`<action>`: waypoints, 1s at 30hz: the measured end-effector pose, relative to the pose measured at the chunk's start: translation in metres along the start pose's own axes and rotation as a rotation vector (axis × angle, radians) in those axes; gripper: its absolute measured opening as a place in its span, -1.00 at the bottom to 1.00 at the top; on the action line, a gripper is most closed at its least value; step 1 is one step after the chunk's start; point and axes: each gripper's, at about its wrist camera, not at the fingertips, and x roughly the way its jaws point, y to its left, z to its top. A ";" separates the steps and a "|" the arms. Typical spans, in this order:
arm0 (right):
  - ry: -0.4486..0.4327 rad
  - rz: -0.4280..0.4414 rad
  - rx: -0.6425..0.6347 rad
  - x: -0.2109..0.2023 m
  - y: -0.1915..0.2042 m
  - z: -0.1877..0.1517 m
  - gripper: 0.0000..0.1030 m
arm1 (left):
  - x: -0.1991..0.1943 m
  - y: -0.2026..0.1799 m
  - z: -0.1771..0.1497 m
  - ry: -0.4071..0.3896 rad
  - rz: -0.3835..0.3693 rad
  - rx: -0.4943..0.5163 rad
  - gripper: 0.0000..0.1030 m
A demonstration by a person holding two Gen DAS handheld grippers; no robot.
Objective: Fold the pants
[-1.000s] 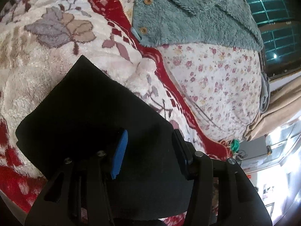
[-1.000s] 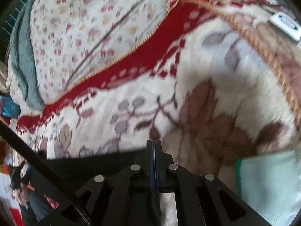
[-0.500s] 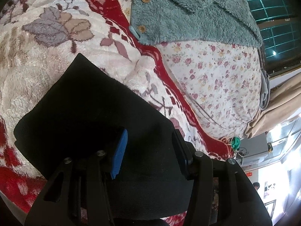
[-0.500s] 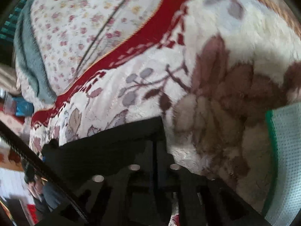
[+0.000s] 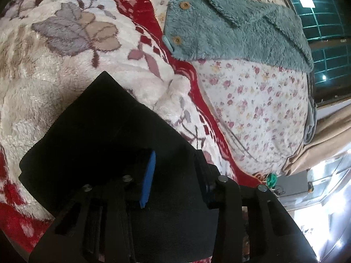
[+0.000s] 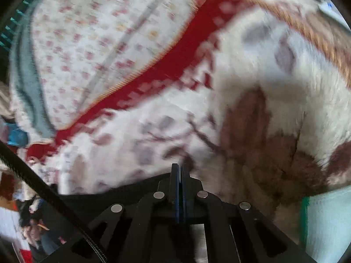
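The black pants (image 5: pixel 105 127) lie folded on the fluffy flowered blanket (image 5: pixel 43 65). My left gripper (image 5: pixel 175 171) is open and hovers just above them, with the blue pad (image 5: pixel 148 179) over the black cloth. In the right wrist view my right gripper (image 6: pixel 179 173) has its jaws pressed together at the edge of the black pants (image 6: pixel 122 192). The view is blurred and I cannot tell whether cloth is between the pads.
A teal fleece garment (image 5: pixel 230 28) with wooden buttons lies on a floral sheet (image 5: pixel 263 109) beyond the blanket's red border. A pale green cloth (image 6: pixel 326 223) is at the lower right in the right wrist view. A beige curtain (image 5: pixel 329 140) hangs at right.
The right gripper swung over the blanket, and less black cloth shows in its view than half a second ago. The left gripper stayed open over the pants and barely moved.
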 end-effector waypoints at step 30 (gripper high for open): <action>0.083 0.026 -0.130 0.008 0.050 -0.032 -0.82 | 0.137 -0.135 -0.082 0.437 0.025 0.228 -0.78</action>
